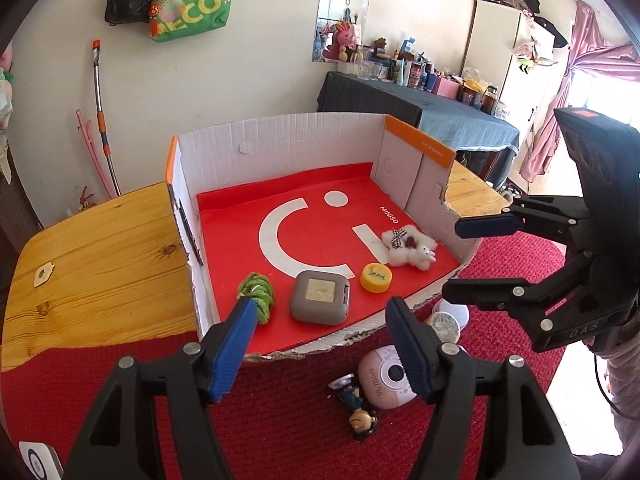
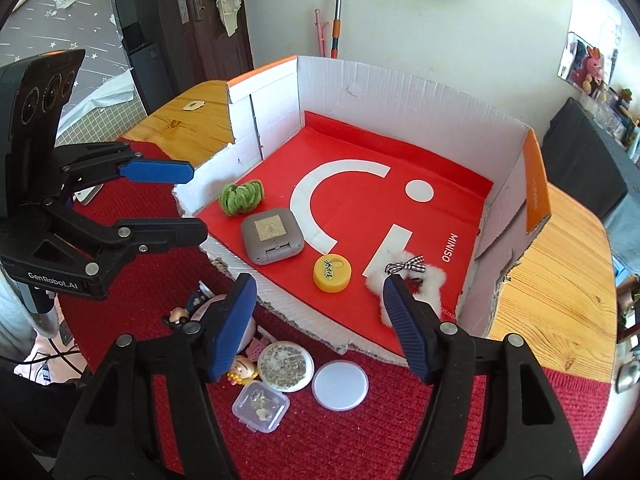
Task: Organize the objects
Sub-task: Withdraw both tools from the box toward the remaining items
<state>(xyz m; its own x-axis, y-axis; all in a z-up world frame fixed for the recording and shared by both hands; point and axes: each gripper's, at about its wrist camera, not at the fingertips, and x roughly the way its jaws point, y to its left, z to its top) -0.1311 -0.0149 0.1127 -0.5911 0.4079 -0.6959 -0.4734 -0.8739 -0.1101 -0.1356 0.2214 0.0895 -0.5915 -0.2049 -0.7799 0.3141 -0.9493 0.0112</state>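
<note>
Both grippers gaping and empty, left gripper point(image 1: 320, 344) half-hiding the pink camera point(image 1: 386, 376) and figurine point(image 1: 360, 412) on the red mat, right gripper point(image 2: 320, 328) covering the white plush point(image 2: 412, 284) in the box point(image 2: 400, 92), beyond that yellow cap point(image 2: 332, 273), grey case point(image 2: 272, 235), green scrunchie point(image 2: 241, 197).

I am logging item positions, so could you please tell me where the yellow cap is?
The yellow cap lies inside the cardboard box near its torn front edge, between the grey case and the white plush toy.
</note>
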